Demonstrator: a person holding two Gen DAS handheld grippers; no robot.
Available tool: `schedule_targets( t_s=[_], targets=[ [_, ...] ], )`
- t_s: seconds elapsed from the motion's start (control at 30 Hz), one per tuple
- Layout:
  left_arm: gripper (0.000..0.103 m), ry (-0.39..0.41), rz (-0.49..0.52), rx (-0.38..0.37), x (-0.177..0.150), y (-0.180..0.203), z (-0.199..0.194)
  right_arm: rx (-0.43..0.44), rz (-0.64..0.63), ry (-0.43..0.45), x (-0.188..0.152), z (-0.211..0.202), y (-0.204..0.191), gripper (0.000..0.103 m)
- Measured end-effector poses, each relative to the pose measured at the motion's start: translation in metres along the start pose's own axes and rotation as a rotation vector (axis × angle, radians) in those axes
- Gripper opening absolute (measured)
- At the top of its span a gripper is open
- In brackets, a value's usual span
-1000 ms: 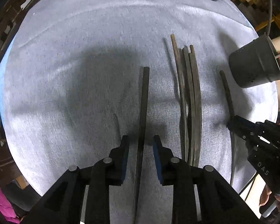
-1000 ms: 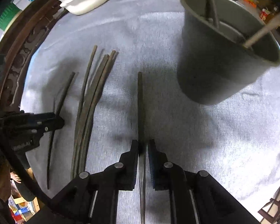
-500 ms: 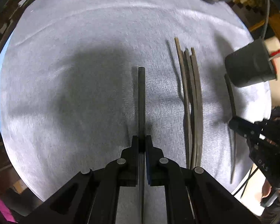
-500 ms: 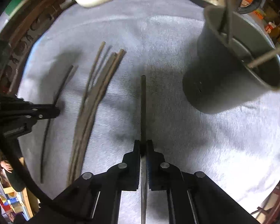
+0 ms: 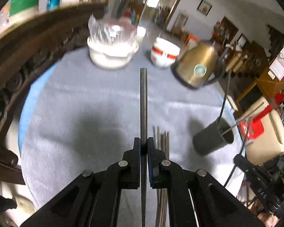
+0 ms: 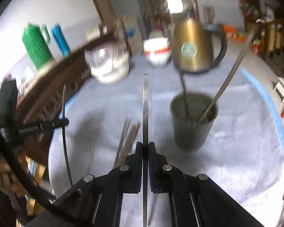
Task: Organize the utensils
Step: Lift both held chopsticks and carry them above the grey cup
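Landmark: the dark cup (image 6: 193,121), standing upright on the grey cloth (image 5: 85,104).
Left gripper (image 5: 143,145): jaws pressed together on a dark chopstick (image 5: 143,102), which runs straight out ahead between the pads, its blunt end lifted clear of the cloth. Seen from the other side, this gripper (image 6: 63,122) sits well left of the cup, its stick crossing it nearly upright.
Right gripper (image 6: 145,148): clamped on a grey chopstick (image 6: 145,102), held off the cloth just left of the cup. From the left camera this gripper (image 5: 238,158) shows beyond the cup, at the table's edge.
Cup contents: two sticks (image 6: 229,79) lean inside it, tips poking well above the rim.
Bundle (image 6: 127,140): several brownish chopsticks lie together flat on the cloth, left of the cup, between the two grippers.
Kettle (image 6: 193,47): brass-coloured, black handle, behind the cup at the far side of the cloth.
Bowl (image 6: 157,51): white with a red band, behind the cup and left of the kettle.
Pot (image 6: 109,66): white, with shiny plastic over it, farther left of the bowl.
Flasks: a green flask (image 6: 37,45) and a blue flask (image 6: 59,39) stand beyond the table, far left of the cup.
Sharpness: both views are smeared, so fine detail on the far things cannot be made out.
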State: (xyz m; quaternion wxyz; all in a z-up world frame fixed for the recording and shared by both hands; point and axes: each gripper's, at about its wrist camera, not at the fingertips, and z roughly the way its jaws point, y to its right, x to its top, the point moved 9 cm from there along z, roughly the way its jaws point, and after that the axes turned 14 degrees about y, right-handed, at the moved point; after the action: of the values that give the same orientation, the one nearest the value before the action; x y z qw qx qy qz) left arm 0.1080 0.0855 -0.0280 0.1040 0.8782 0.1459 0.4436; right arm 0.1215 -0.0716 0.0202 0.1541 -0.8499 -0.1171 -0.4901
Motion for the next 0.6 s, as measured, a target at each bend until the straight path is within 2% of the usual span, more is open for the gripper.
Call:
schedule_targets(
  t_s=[0.13,0.2,0.37,0.53,0.6],
  targets=[
    [0.007,0.135,0.023,0.025,0.018,0.009,-0.005,-0.070,-0.030,0.185,0.017,-0.013,0.011,0.006],
    [0.007,0.208,0.035,0.037,0.019,0.013,-0.004,-0.109,-0.047,0.245,0.017,-0.014,0.016,0.006],
    [0.007,0.297,0.061,0.086,0.021,0.007,-0.013,-0.173,-0.058,0.320,0.014,-0.011,0.027,0.006],
    [0.007,0.296,0.092,0.102,0.008,0.000,-0.011,-0.191,-0.075,0.319,0.005,-0.014,0.030,0.006],
    [0.007,0.323,0.113,0.107,0.005,0.001,-0.020,-0.196,-0.095,0.335,0.003,-0.022,0.030,0.006]
  ],
)
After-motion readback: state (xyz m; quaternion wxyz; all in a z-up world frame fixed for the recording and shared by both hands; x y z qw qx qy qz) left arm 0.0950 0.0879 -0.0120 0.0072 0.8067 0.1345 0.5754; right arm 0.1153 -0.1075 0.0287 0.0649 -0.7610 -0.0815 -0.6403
